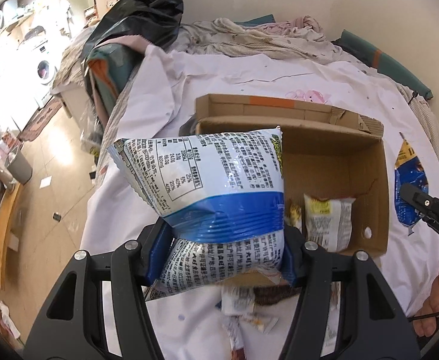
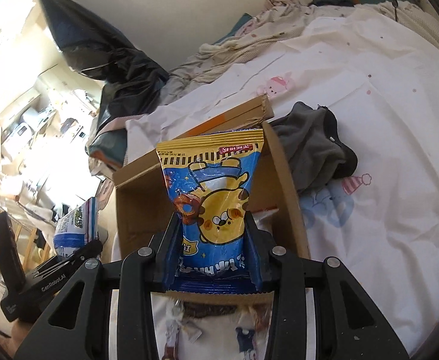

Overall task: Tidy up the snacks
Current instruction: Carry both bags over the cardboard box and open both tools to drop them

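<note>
While both grippers hang over the open brown cardboard box [image 1: 336, 162] on the bed, the left gripper [image 1: 219, 258] has its jaws clamped on a puffy white-and-blue snack bag [image 1: 207, 180] above the box's near-left corner. The right gripper [image 2: 213, 255] pinches a blue-and-yellow cartoon snack packet [image 2: 213, 186] above the box's near edge.

My left gripper [image 1: 219, 258] and right gripper [image 2: 213, 255] both angle downward, jaws clamped; a hand [image 1: 438, 300] shows near right.
</note>
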Demonstrator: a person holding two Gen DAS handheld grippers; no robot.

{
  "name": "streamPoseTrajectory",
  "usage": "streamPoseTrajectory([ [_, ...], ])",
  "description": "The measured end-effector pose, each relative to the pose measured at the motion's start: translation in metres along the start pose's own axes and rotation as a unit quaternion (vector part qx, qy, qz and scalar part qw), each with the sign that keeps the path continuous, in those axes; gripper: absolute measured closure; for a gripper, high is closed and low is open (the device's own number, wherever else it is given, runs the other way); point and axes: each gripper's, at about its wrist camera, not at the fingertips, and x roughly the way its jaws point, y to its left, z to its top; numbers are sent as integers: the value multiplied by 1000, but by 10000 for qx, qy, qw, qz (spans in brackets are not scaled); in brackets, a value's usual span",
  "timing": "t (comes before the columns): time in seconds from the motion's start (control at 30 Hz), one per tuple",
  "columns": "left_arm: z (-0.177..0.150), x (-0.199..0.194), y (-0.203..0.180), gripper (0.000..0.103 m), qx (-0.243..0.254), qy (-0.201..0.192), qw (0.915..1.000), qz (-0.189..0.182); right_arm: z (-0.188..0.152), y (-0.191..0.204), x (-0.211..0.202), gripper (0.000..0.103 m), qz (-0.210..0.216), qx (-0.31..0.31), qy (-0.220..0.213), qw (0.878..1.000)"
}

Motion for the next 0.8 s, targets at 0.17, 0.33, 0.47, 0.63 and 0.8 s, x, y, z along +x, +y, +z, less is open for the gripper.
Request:
streamPoseTrajectory([
  [0.17, 7, 21, -12, 46, 123, 35, 9999, -30, 9, 0, 24, 63, -104, -123, 217, 9996],
  [0.33, 5, 46, -23, 46, 318, 60, 9995, -37, 7, 7, 45, 63, -306, -414, 484, 9975],
  [0.47, 3, 59, -26, 46, 393, 94, 9991, -82, 1, 13, 53, 63, -488, -681, 585, 9948],
  [0.63, 5, 72, -21, 45, 323, 262, 9991, -118, -3, 11, 56, 63, -803, -892, 593, 9910],
  [0.8, 9, 76, -14, 44, 39, 361, 9991, -199, 5, 5, 53, 62, -848, -751, 482, 9924],
])
